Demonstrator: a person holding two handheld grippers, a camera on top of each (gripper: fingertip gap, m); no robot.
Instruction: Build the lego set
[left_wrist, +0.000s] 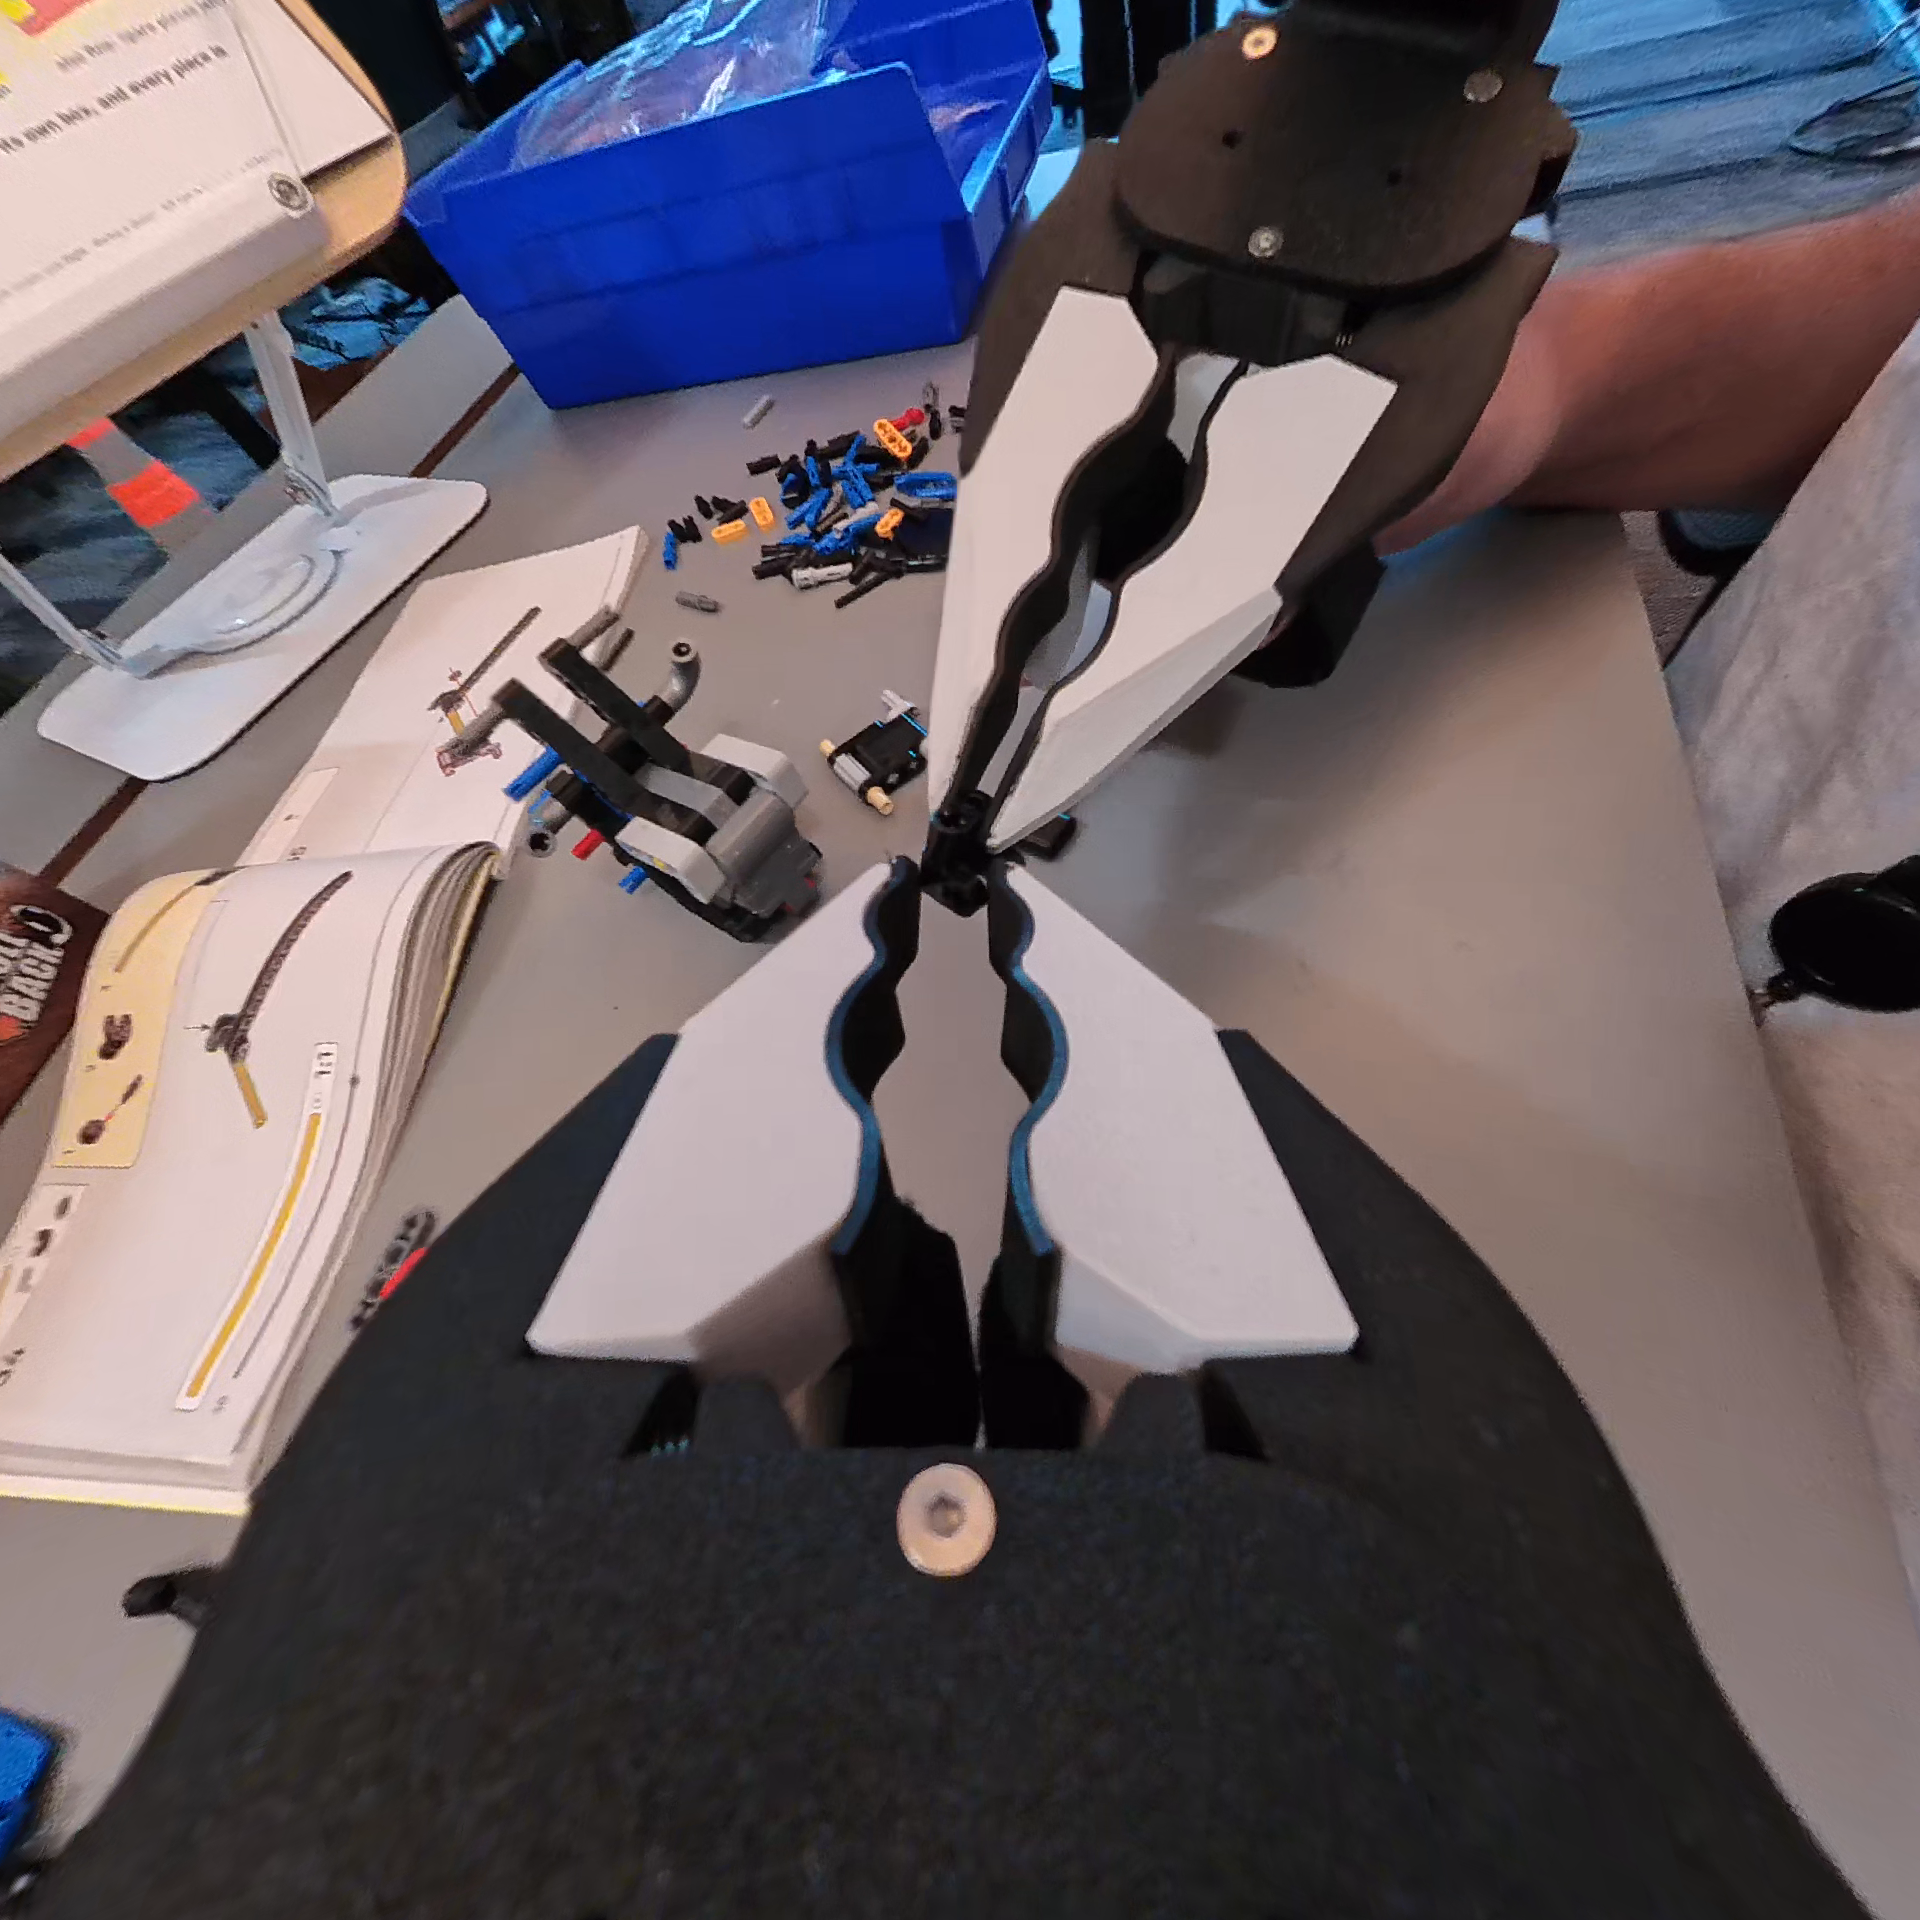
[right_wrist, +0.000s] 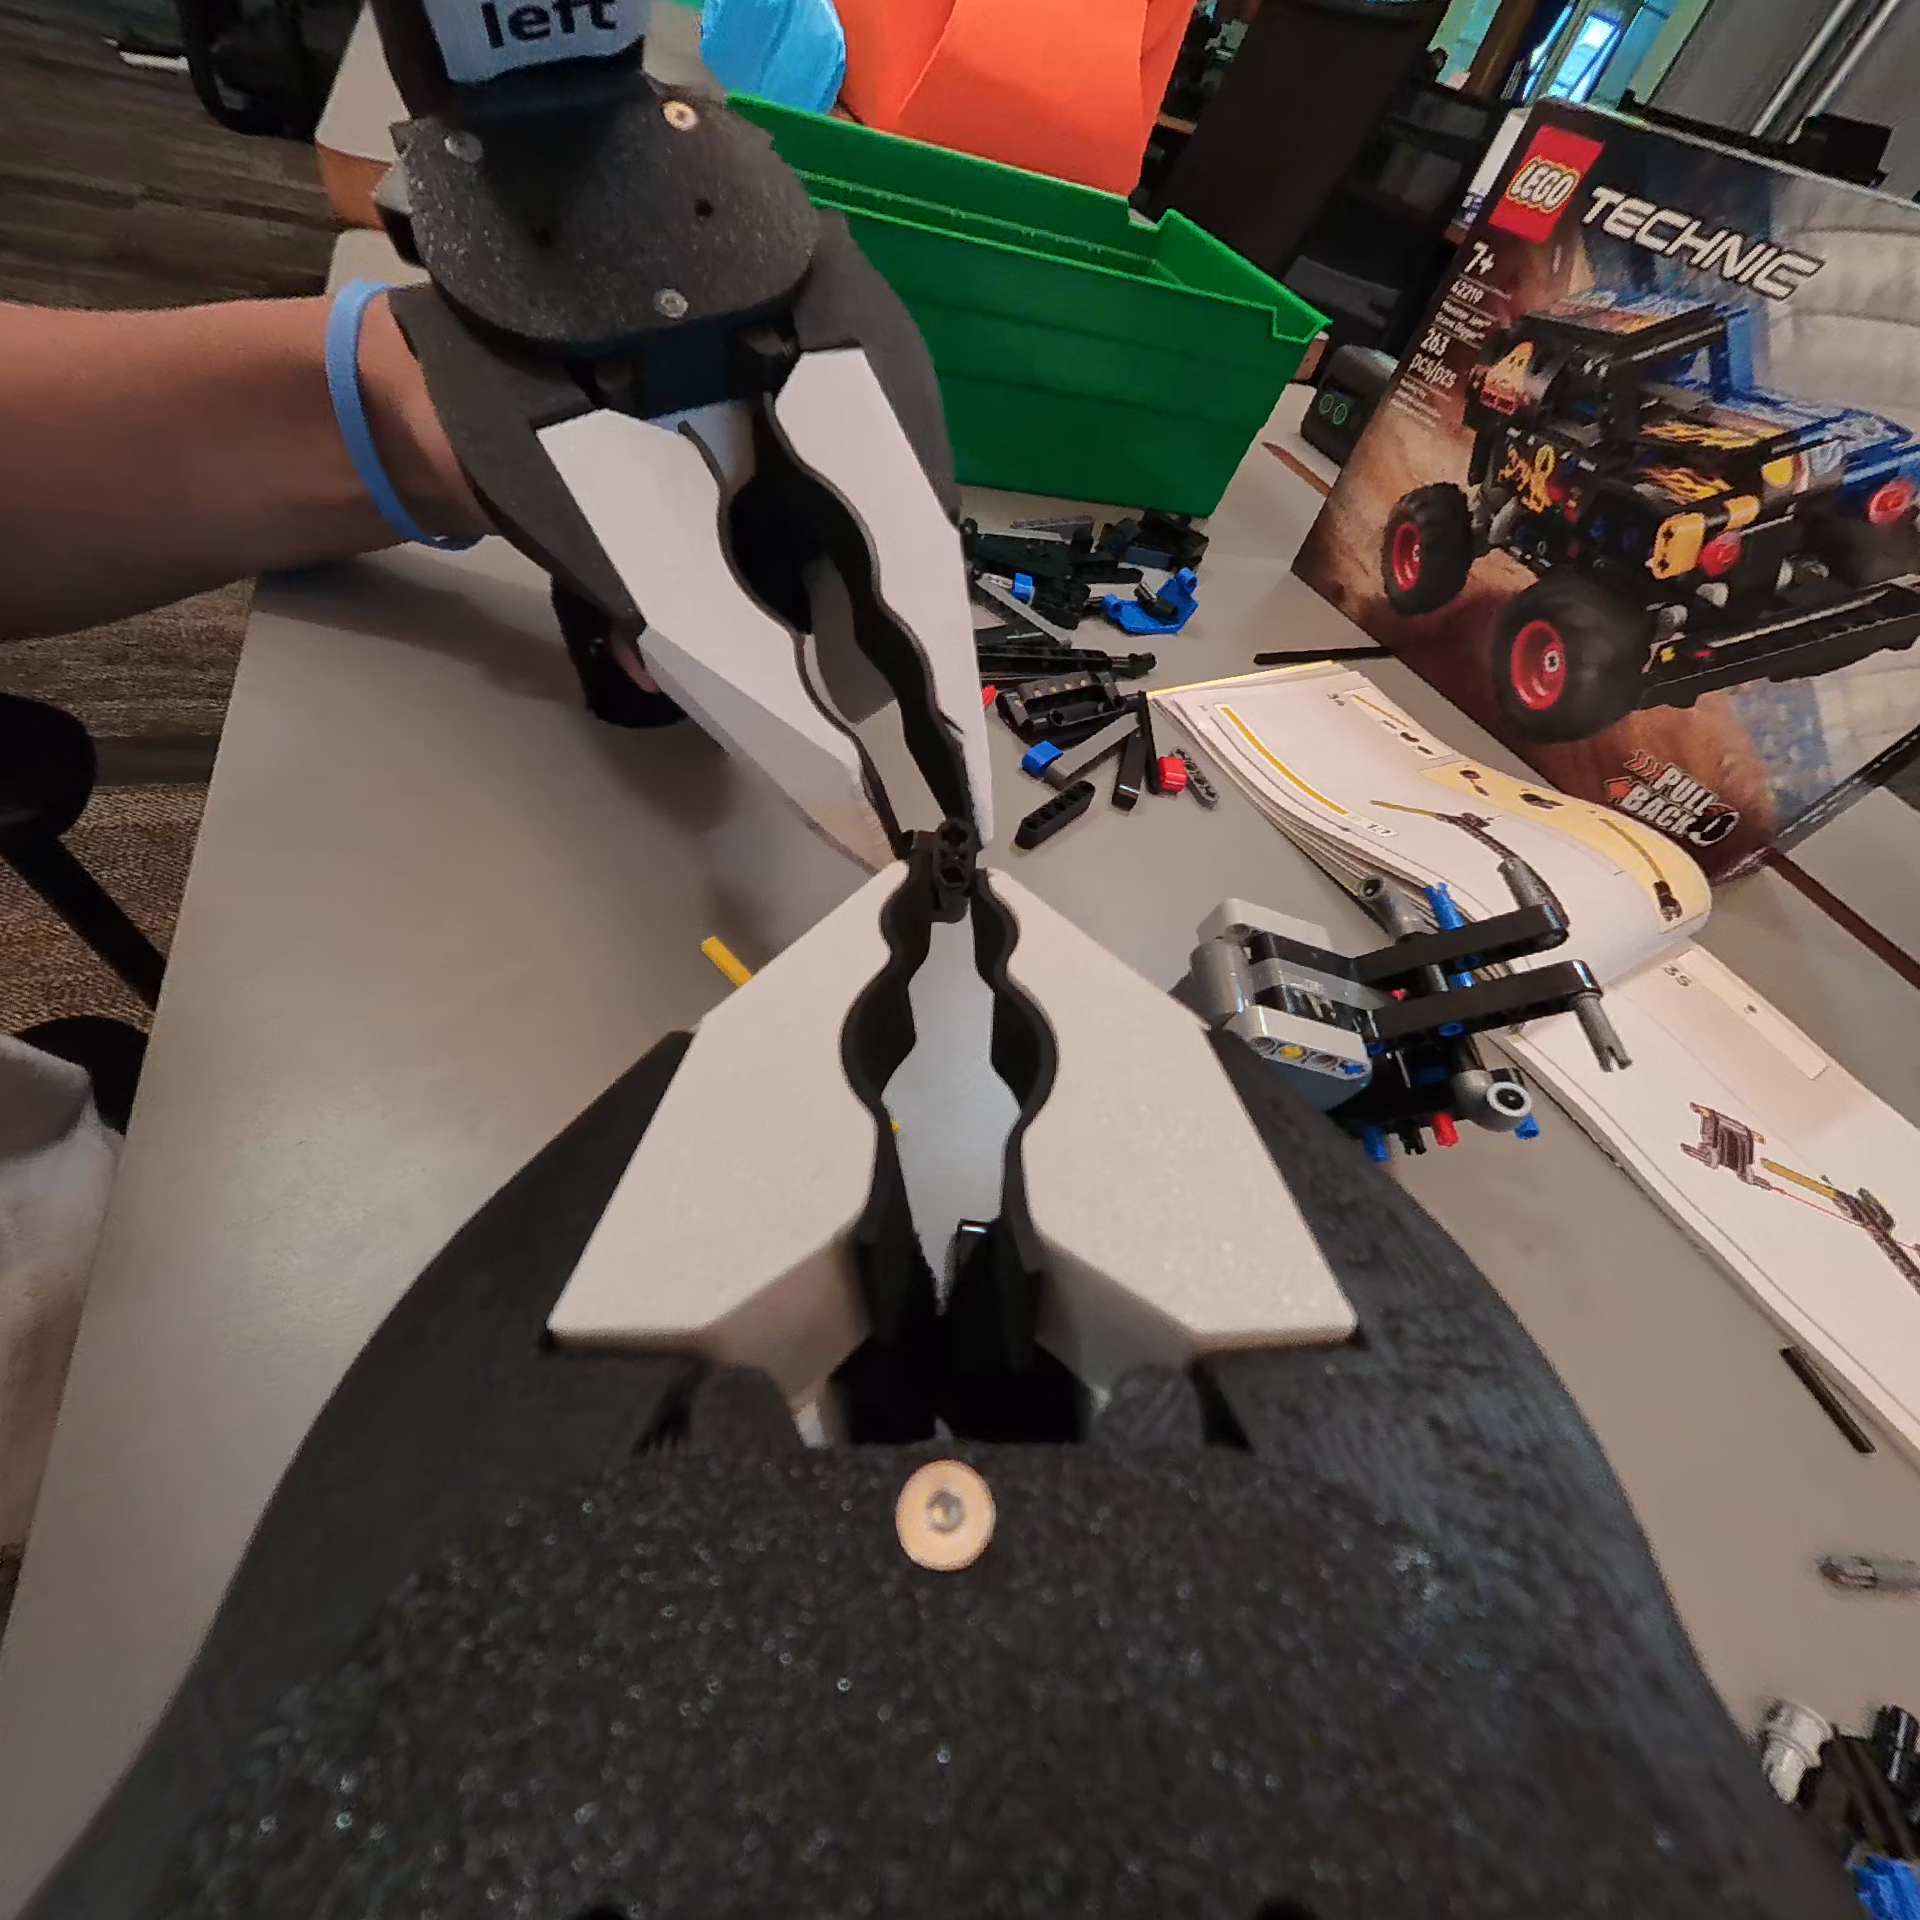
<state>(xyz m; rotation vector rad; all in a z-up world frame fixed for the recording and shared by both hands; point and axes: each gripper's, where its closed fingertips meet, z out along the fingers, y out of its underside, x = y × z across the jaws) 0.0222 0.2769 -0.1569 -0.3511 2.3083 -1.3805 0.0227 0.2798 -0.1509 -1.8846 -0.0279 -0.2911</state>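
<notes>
Two hand-held grippers meet tip to tip above the grey table (left_wrist: 1351, 935), both pinching one small black connector (right_wrist: 951, 857). The left gripper (left_wrist: 951, 883) and right gripper (right_wrist: 948, 883) have fingers nearly closed on it. The left view shows a blue bin (left_wrist: 727, 239); the right view shows a green bin (right_wrist: 1060, 343), the set's box (right_wrist: 1621, 457) and the part-built model (right_wrist: 1382, 1018).

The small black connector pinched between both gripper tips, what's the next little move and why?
Probably let one gripper ease open. Both the left gripper and right gripper pinch the same black connector above the table, so it can't go to the partly built assembly until one lets go.
</notes>
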